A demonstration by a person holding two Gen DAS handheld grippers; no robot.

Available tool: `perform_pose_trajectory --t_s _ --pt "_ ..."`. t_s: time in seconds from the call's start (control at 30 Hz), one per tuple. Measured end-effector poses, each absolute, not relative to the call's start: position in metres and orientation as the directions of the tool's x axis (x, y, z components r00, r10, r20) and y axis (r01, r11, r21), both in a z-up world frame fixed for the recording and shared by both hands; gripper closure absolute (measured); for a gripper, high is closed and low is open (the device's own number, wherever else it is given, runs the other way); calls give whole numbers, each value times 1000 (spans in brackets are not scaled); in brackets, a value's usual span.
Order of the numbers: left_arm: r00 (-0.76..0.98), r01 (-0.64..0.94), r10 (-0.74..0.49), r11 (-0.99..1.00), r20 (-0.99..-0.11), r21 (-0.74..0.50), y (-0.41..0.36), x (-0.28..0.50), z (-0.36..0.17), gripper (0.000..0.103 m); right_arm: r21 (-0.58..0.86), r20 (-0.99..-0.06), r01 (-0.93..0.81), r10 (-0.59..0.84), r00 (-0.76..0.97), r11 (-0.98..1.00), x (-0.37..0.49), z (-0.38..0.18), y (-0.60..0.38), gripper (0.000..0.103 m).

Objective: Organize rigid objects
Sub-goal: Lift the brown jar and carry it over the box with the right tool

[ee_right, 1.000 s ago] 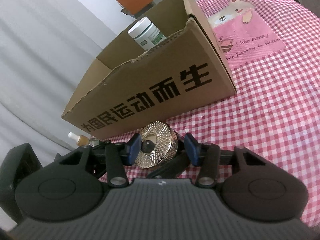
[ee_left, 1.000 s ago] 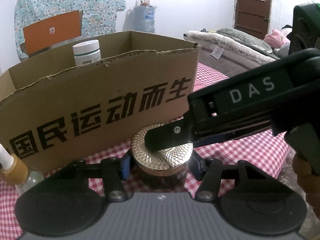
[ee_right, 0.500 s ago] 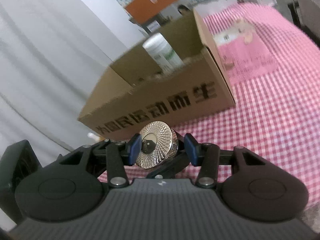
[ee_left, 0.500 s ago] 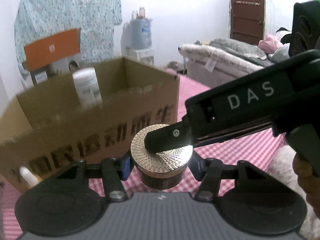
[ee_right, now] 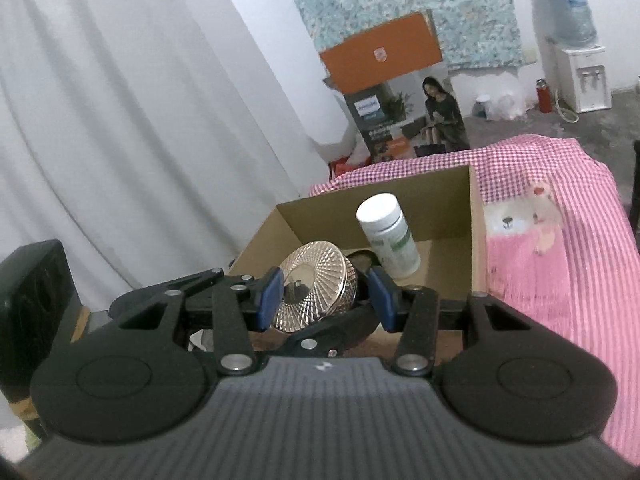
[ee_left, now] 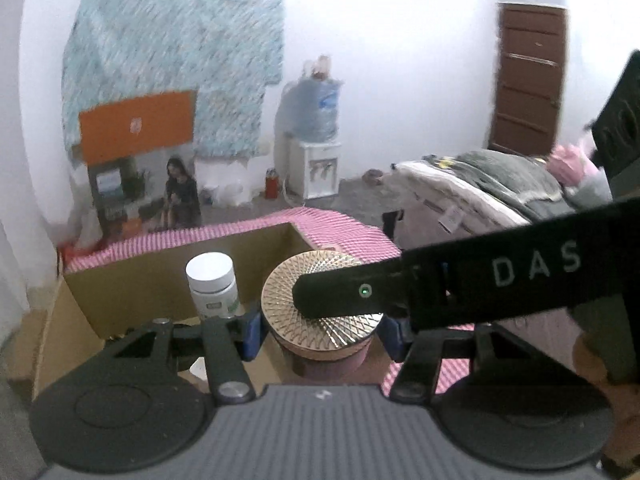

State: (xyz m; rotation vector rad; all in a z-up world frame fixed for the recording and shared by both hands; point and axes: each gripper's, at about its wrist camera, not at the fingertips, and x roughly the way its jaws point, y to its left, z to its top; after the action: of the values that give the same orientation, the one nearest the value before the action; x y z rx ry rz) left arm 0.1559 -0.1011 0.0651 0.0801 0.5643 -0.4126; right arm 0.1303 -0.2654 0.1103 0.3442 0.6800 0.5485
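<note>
The left claw (ee_left: 320, 332) is part-open, its blue pads clamped on the brown body of a gold-lidded jar (ee_left: 320, 312), while the right claw (ee_right: 326, 294) grips the jar's lid from the side. A second ago the jar sat on the checked table in front of the cardboard box (ee_right: 476, 236). Now both claws hold it raised above the box's open top, near the white bottle (ee_right: 388, 236) inside.

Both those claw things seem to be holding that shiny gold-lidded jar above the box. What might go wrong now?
1. The gold-lidded jar is gripped by both the left gripper and the right gripper; if they move unevenly, it might twist loose and fall.
2. The white bottle stands in the cardboard box just beyond; lowering the jar might knock it over.
</note>
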Motion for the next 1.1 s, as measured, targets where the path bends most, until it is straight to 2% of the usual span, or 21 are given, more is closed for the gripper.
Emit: perform_pose_trajectory --t_s 0.23,0.43,0.63,1.1 --pt "681 312 -326 939 -655 -144 -98 227 34 46 466 -644 -323 566 515 824 225 91 -258 55" --pt "613 247 -313 948 -726 -200 -94 272 13 46 433 -725 -313 533 436 845 274 61 -244 54" --pt "572 197 -317 948 -757 -248 -90 303 5 46 393 -761 -326 503 410 860 302 50 -239 53" --pt "535 134 -327 943 -779 -304 -87 322 -1 44 343 -775 -355 475 416 870 322 52 -236 53"
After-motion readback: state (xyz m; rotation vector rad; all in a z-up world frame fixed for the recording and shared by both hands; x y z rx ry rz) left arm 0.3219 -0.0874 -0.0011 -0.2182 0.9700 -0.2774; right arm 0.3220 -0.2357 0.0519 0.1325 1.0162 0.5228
